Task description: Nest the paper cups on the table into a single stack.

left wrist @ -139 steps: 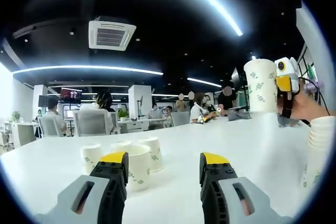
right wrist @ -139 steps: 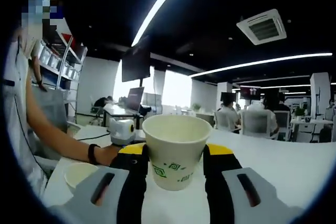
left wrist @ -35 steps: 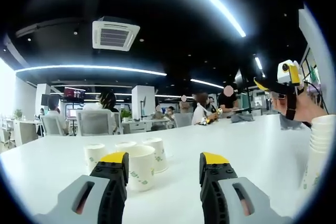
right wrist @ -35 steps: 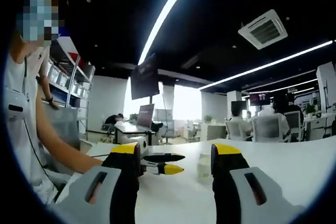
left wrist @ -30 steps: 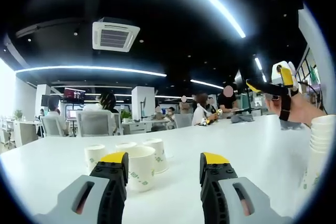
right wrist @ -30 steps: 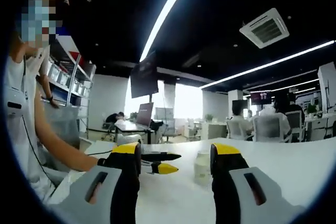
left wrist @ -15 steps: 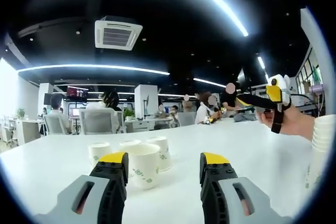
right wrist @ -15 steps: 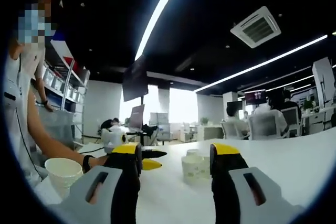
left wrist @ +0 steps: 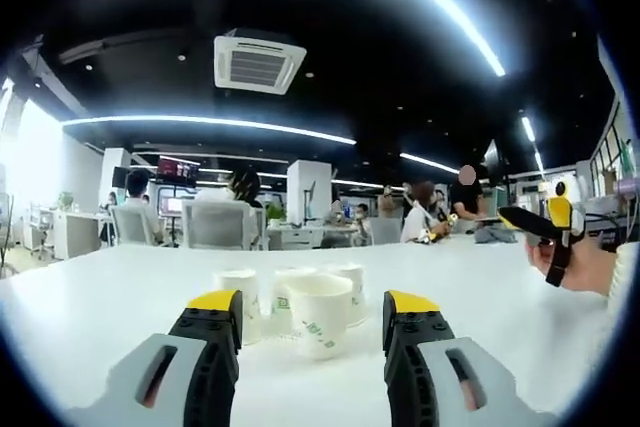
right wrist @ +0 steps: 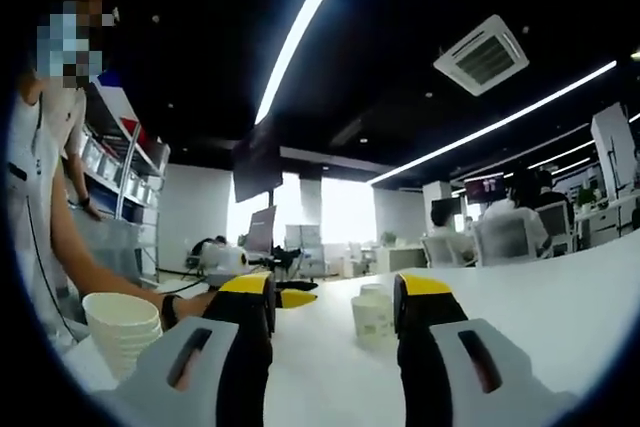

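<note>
Standing just beyond open left fingers (left wrist: 312, 315): loose cups (left wrist: 318, 314).

White paper cups (left wrist: 318, 314) with green motifs; white table (left wrist: 90, 297).

Loose cups (left wrist: 300, 309) crowd the table (left wrist: 90, 297) ahead of left tongs (left wrist: 312, 319), bare tabletop either side

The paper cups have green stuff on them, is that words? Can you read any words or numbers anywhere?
No readable text anywhere.
Loose paper cups: green marks, like small squares and leaves, too small and blurred to read as words.
Stack of cups: no print visible.
Far screen: red picture, too small to read.
</note>
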`<state>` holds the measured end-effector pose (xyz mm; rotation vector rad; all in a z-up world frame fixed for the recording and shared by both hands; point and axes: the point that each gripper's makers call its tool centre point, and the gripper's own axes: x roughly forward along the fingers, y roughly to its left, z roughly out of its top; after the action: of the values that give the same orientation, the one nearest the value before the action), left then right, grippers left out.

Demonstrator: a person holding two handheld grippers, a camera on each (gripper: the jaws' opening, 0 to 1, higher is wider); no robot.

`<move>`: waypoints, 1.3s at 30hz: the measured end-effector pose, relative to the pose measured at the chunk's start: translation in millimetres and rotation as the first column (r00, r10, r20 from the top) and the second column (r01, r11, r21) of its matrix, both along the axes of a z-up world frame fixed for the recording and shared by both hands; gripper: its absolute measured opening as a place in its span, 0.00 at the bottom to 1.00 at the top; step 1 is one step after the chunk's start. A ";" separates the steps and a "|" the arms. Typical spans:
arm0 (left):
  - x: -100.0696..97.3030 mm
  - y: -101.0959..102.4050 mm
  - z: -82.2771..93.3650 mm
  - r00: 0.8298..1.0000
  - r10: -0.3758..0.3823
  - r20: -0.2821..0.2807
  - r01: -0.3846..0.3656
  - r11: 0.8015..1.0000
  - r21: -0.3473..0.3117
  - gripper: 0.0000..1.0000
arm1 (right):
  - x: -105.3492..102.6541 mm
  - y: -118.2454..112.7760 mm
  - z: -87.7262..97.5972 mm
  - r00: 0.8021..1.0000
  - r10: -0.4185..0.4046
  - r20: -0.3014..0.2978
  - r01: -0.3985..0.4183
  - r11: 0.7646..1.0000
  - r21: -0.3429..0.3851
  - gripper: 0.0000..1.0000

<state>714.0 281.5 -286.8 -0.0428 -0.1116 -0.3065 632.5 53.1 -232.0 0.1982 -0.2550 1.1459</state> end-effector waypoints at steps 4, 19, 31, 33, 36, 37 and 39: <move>9.7 21.7 7.6 0.999 0.038 -0.011 -0.039 0.999 -0.029 0.61 | -0.3 -0.4 1.2 1.000 0.003 -0.001 -0.003 1.000 0.005 0.49; 89.5 46.8 -21.4 0.977 0.098 -0.188 -0.083 0.993 0.088 0.59 | 0.8 6.7 -1.4 0.999 0.032 -0.012 -0.032 0.999 0.018 0.49; 123.2 41.1 -34.7 0.959 0.129 -0.252 -0.070 0.971 0.230 0.52 | 6.7 4.0 -1.8 0.999 0.034 -0.009 -0.034 0.999 0.014 0.49; 127.2 41.6 -33.9 0.958 0.126 -0.259 -0.074 0.976 0.203 0.51 | 7.5 3.2 -1.4 1.000 0.030 -0.006 -0.030 0.999 0.011 0.49; 136.4 43.1 -31.5 0.958 0.122 -0.259 -0.075 0.980 0.183 0.51 | 9.1 1.8 -0.1 1.000 0.028 -0.005 -0.028 0.999 0.016 0.48; 139.1 42.6 -31.4 0.958 0.123 -0.260 -0.076 0.980 0.182 0.51 | 8.8 2.2 0.1 1.000 0.027 -0.005 -0.027 0.999 0.017 0.48; 141.1 40.2 -30.9 0.958 0.125 -0.259 -0.078 0.979 0.186 0.50 | 9.1 2.7 -0.1 1.000 0.027 -0.005 -0.027 1.000 0.015 0.48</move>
<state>855.1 321.7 -317.7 0.0947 0.1836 -0.2037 641.5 55.8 -232.1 0.2189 -0.2570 1.1705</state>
